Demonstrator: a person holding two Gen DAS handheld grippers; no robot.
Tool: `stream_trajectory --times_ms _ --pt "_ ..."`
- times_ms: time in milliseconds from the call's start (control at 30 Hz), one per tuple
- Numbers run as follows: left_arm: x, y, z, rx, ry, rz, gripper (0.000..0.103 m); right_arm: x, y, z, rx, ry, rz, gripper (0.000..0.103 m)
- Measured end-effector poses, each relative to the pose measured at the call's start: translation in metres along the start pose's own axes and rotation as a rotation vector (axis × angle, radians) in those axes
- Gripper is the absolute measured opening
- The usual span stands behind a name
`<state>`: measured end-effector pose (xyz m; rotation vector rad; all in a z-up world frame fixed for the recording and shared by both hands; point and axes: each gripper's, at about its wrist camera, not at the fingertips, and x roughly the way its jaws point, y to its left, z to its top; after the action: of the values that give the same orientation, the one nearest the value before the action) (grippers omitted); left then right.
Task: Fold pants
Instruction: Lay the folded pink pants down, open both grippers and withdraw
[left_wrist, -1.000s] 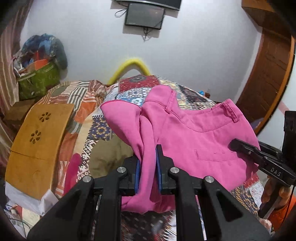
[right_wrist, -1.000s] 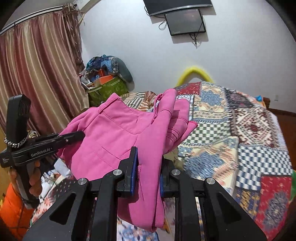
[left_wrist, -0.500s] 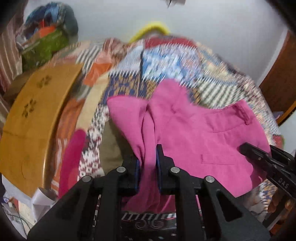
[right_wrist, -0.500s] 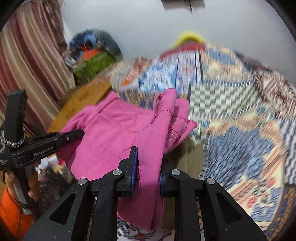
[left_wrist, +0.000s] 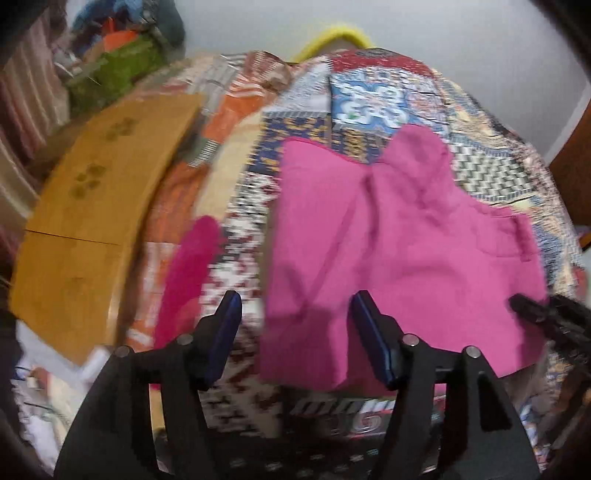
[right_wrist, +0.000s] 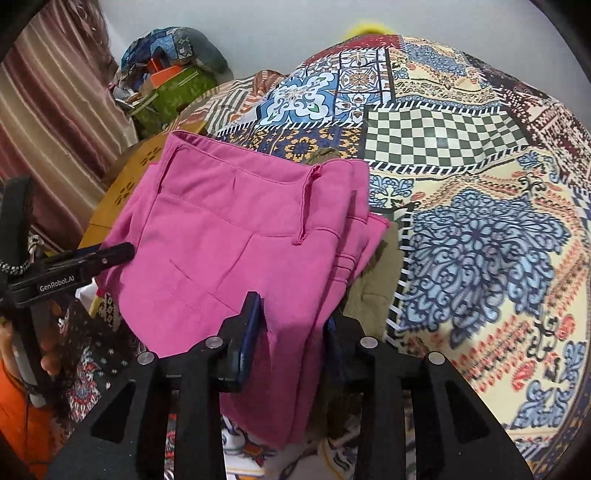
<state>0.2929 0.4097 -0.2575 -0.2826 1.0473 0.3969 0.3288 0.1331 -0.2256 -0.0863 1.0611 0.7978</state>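
The pink pants (left_wrist: 388, 251) lie folded on the patchwork bedspread (left_wrist: 369, 99) near its front edge. My left gripper (left_wrist: 295, 328) is open, its jaws wide apart; the right finger rests over the pants' left part. In the right wrist view the pants (right_wrist: 229, 236) lie flat with the waistband at the far side. My right gripper (right_wrist: 291, 325) stands partly open, with the pants' near edge between its jaws. The left gripper also shows in the right wrist view (right_wrist: 110, 254), at the pants' left edge. The right gripper shows in the left wrist view (left_wrist: 524, 310), at the pants' right edge.
An olive garment (right_wrist: 373, 280) lies under the pants at their right. A wooden board (left_wrist: 92, 206) stands left of the bed. A pile of bags and clothes (right_wrist: 170, 77) sits by the curtain (right_wrist: 48, 110). A yellow curved object (left_wrist: 340, 37) stands behind the bed.
Both grippers lowered the pants onto the bedspread. The left gripper opened and let go of the fabric. The right gripper's jaws have parted around the fabric.
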Motion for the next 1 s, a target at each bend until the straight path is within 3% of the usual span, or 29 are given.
stream_trajectory --times_ms 167,367,567,667,1000 --pt "0.000 0.014 -0.008 -0.022 0.019 -0.002 0.064 -0.019 0.002 -0.005 -0.047 -0.040 -0.053 0.044" --pt "0.010 0.008 -0.011 -0.019 0.052 0.046 0.065 -0.015 -0.005 -0.013 -0.074 -0.006 -0.089 0.044" --pt "-0.015 0.013 -0.012 -0.016 0.018 0.107 0.064 -0.055 0.007 -0.015 -0.134 -0.078 -0.112 0.044" --pt "-0.043 0.011 -0.016 -0.001 -0.019 0.117 0.063 -0.085 0.015 -0.015 -0.146 -0.141 -0.094 0.044" --pt "-0.213 -0.031 -0.049 0.014 -0.315 -0.044 0.063 -0.218 0.050 -0.034 -0.174 -0.408 -0.018 0.044"
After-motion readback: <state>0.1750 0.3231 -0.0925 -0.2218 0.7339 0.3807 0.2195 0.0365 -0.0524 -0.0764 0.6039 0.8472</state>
